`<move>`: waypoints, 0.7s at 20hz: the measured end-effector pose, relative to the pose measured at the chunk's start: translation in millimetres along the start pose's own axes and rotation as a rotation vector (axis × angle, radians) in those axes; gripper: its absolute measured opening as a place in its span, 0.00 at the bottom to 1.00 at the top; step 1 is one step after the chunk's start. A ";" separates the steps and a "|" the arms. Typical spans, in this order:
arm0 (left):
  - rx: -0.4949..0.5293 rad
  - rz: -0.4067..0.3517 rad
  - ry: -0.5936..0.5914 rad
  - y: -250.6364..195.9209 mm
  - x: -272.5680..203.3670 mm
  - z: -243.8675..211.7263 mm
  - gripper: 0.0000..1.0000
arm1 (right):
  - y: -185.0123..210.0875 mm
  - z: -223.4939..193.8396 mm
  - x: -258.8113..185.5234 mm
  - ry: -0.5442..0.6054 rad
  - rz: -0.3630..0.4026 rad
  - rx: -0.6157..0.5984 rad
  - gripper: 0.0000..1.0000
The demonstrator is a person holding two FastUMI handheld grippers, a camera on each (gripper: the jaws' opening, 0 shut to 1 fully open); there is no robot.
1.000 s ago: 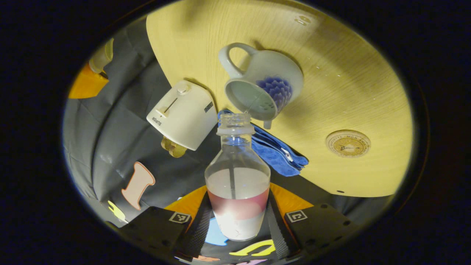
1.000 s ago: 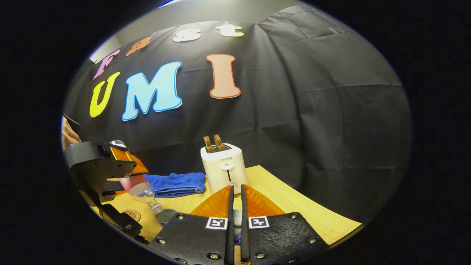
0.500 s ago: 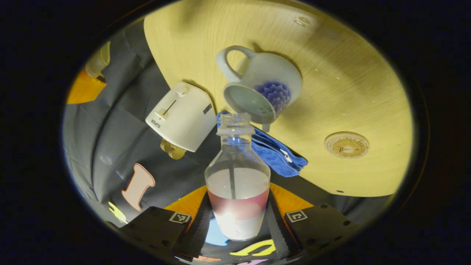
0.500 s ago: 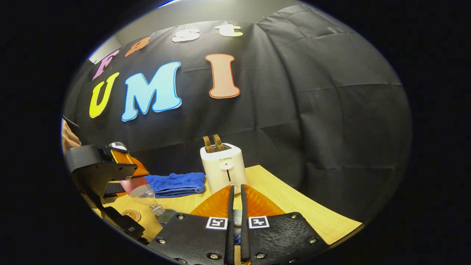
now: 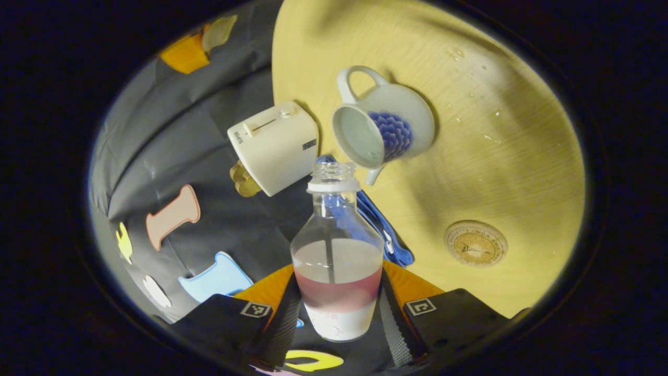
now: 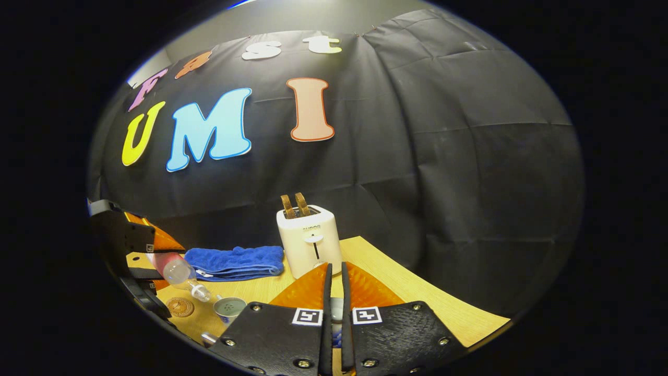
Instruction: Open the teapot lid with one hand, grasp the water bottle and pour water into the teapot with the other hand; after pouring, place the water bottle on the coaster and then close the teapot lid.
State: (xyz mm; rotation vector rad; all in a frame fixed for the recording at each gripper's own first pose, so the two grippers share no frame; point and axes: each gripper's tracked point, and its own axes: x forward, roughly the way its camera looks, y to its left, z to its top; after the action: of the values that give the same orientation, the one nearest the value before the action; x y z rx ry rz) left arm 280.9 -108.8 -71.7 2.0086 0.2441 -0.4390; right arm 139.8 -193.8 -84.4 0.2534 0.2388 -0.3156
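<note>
Your left gripper [image 5: 334, 313] is clamped on the water bottle [image 5: 336, 271], one finger on each side of its lower body. The bottle is uncapped, partly full and tilted, its open mouth pointing ahead of the fingers at the teapot [image 5: 383, 125]. The mouth sits just short of the teapot's open rim and spout, with a small gap between them.

The teapot stands lidless on the wooden table [image 5: 501, 130], handle on its far side from the bottle. Ahead and to the right of the bottle lies the coaster [image 5: 475, 243], on bare wood well apart from the teapot and near the table's edge. A few water drops lie on the table beyond the teapot. Left of the bottle mouth the white toaster [image 5: 274, 146] stands just beside the teapot, and the blue towel [image 5: 383, 230] lies behind the bottle's neck, close to the table's back edge.

Your right gripper [image 6: 334, 308] has its fingers nearly together; something pale sits between them low down, but you cannot tell what it is or whether they press on it. Ahead of it stand the toaster [image 6: 308, 240] and, to the left, the towel [image 6: 235, 261], teapot [image 6: 229, 308], coaster [image 6: 180, 307] and your left gripper [image 6: 130, 245] with the bottle [image 6: 180, 274]. To its right the table runs bare to its edge.
</note>
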 end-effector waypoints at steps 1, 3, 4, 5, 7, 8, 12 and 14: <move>-0.065 -0.017 -0.009 -9.3 -2.0 -3.4 0.84 | 1.7 -1.0 1.0 0.003 0.002 -0.004 0.07; -0.167 -0.032 -0.012 -23.4 -5.4 -13.6 0.84 | 2.4 -3.9 2.8 0.010 -0.002 -0.015 0.07; -0.210 -0.032 -0.006 -28.8 -5.1 -20.7 0.84 | 3.0 -4.5 2.7 0.012 0.000 -0.017 0.06; -0.257 -0.022 -0.010 -33.3 -3.3 -25.2 0.85 | 5.6 -5.2 2.8 0.016 0.005 -0.016 0.07; -0.381 -0.023 -0.023 -42.1 -2.6 -35.1 0.85 | 9.1 -6.9 3.1 0.019 0.010 -0.024 0.06; -0.459 -0.019 -0.026 -45.5 -4.9 -41.7 0.85 | 10.8 -7.1 3.7 0.018 0.013 -0.031 0.06; -0.678 0.010 -0.044 -54.9 -14.8 -53.6 0.85 | 19.1 -10.7 4.4 0.022 0.030 -0.047 0.07; -0.788 0.032 -0.058 -57.0 -12.9 -54.8 0.84 | 24.0 -12.0 4.5 0.027 0.046 -0.043 0.07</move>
State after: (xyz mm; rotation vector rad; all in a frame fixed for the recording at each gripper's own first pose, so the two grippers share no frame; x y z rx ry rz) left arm 259.9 -33.8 -90.2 1.2256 0.2920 -0.3112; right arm 149.6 -169.6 -91.9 0.2202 0.2654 -0.2615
